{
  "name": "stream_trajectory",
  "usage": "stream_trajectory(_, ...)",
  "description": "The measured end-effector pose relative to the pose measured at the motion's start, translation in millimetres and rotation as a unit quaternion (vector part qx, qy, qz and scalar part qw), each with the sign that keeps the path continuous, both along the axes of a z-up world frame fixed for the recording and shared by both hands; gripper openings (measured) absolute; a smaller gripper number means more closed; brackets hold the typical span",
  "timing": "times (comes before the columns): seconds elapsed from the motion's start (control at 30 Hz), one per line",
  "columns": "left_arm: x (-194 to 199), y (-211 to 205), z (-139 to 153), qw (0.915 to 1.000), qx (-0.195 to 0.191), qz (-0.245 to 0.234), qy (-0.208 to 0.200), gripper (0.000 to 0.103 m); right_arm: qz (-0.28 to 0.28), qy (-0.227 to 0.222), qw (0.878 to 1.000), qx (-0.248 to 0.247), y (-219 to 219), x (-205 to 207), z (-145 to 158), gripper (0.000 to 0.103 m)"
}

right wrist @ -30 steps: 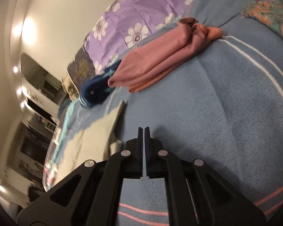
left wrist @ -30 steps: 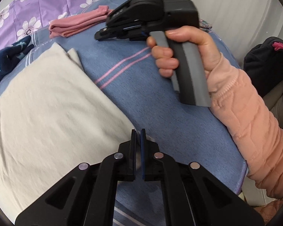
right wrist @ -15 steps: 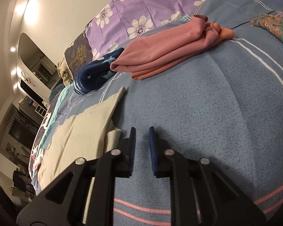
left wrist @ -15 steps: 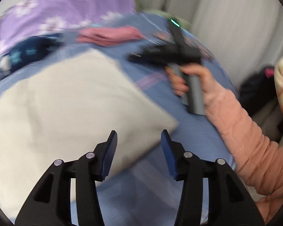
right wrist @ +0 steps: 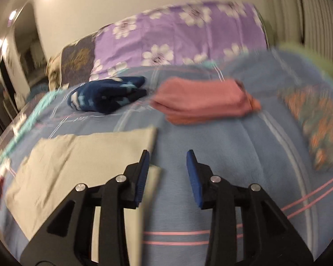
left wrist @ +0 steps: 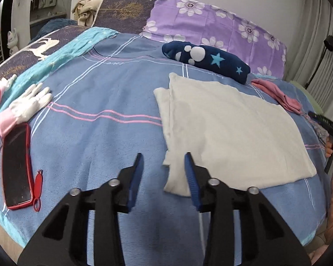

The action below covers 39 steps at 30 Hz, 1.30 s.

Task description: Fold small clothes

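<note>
Cloth (left wrist: 233,133), cream, is laid part-folded on the bed (left wrist: 100,133), centre-right of frame. Left hand-held gripper (left wrist: 164,168) and right hand-held gripper (right wrist: 167,166) are spread, empty. Loose lower-left flap may be snagged, undoing the fold.

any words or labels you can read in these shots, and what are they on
No text can be read with confidence.
Blue blanket: small white stitched lettering near its upper stripes, too small to read.
Red-cased phone: dark screen, no text shows.
Navy garment: only stars and a paw print, no words.
The right wrist view is blurred; nothing there is legible.
</note>
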State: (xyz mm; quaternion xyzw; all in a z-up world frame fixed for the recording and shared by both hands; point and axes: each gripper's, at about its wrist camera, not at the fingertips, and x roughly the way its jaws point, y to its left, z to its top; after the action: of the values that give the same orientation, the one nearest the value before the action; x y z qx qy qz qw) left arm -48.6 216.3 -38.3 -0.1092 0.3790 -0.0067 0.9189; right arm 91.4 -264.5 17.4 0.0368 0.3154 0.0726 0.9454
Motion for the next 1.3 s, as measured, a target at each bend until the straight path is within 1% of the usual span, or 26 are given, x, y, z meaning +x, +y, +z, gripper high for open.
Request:
stream_trajectory(0.03,-2,1,-2,0.9999,-0.006,-0.011,-0.005,0.032,0.014,-0.005,1.000,-0.010,17,-1,9,0.040)
stream_trajectory(0.07,-7,3,-3,0.9996,-0.011,-0.024,-0.010,0.031,0.031,-0.010,0.999,-0.018,36,-3,17,0.050)
stream_trajectory(0.1,-8,1,-5,0.9990,-0.015,-0.040,-0.016,0.031,0.049,-0.015,0.998,-0.025,57,-3,23,0.054)
stream_trajectory(0.17,-5,-7,-13,0.9979,-0.009,-0.063,-0.016,0.031,0.098,-0.024,0.993,-0.055,114,-6,32,0.055)
stream_trajectory(0.2,0,-11,-19,0.9977,-0.005,-0.066,-0.014,0.031,0.115,-0.023,0.991,-0.068,134,-7,33,0.055)
stream_trajectory(0.27,3,-10,-29,0.9977,-0.007,-0.067,-0.006,0.032,0.162,-0.012,0.982,-0.098,190,-6,29,0.056)
stream_trajectory(0.33,4,-3,-37,0.9975,-0.033,-0.063,-0.001,0.032,0.211,0.009,0.971,-0.111,238,-5,20,0.057)
stream_trajectory(0.37,5,1,-40,0.9968,-0.051,-0.062,-0.001,0.032,0.232,0.021,0.965,-0.118,260,-6,13,0.057)
stream_trajectory(0.4,6,5,-41,0.9958,-0.065,-0.064,-0.002,0.032,0.256,0.033,0.957,-0.129,285,-6,5,0.057)
stream_trajectory(0.43,5,5,-42,0.9949,-0.074,-0.069,-0.007,0.032,0.268,0.038,0.953,-0.138,300,-7,0,0.059)
stream_trajectory(0.47,4,6,-41,0.9934,-0.082,-0.079,-0.011,0.030,0.283,0.045,0.946,-0.149,315,-9,-6,0.062)
stream_trajectory(0.5,4,4,-40,0.9911,-0.093,-0.093,-0.018,0.025,0.300,0.056,0.939,-0.159,334,-8,-13,0.064)
stream_trajectory(0.57,2,-2,-36,0.9862,-0.107,-0.123,-0.030,0.011,0.315,0.070,0.932,-0.167,357,-6,-22,0.066)
stream_trajectory(0.6,1,-5,-34,0.9833,-0.113,-0.139,-0.034,0.010,0.318,0.075,0.930,-0.168,366,-4,-25,0.066)
stream_trajectory(0.63,1,-9,-34,0.9806,-0.117,-0.153,-0.038,0.010,0.319,0.078,0.930,-0.168,372,-3,-26,0.066)
stream_trajectory(0.67,1,-12,-35,0.9797,-0.113,-0.161,-0.039,0.010,0.319,0.082,0.929,-0.167,378,-1,-26,0.067)
stream_trajectory(0.73,3,-11,-40,0.9793,-0.114,-0.164,-0.035,0.010,0.320,0.088,0.928,-0.169,392,5,-26,0.067)
stream_trajectory(0.9,7,7,-51,0.9751,-0.158,-0.154,-0.026,0.010,0.329,0.089,0.919,-0.198,419,14,-30,0.067)
stream_trajectory(1.0,9,9,-52,0.9721,-0.172,-0.158,-0.025,0.014,0.341,0.077,0.909,-0.227,445,15,-32,0.067)
stream_trajectory(1.1,10,3,-51,0.9691,-0.176,-0.170,-0.029,0.015,0.359,0.072,0.895,-0.255,472,13,-39,0.066)
stream_trajectory(1.13,11,0,-50,0.9688,-0.174,-0.174,-0.029,0.016,0.367,0.075,0.888,-0.269,482,13,-45,0.066)
stream_trajectory(1.2,12,-6,-49,0.9686,-0.169,-0.180,-0.030,0.018,0.377,0.087,0.874,-0.295,496,14,-59,0.065)
stream_trajectory(1.23,12,-8,-49,0.9684,-0.167,-0.183,-0.030,0.022,0.377,0.093,0.869,-0.307,502,15,-67,0.062)
stream_trajectory(1.27,12,-9,-49,0.9688,-0.165,-0.183,-0.029,0.026,0.371,0.096,0.866,-0.321,505,18,-76,0.045)
stream_trajectory(1.3,13,-11,-49,0.9705,-0.157,-0.181,-0.026,0.026,0.360,0.099,0.866,-0.332,508,22,-82,0.026)
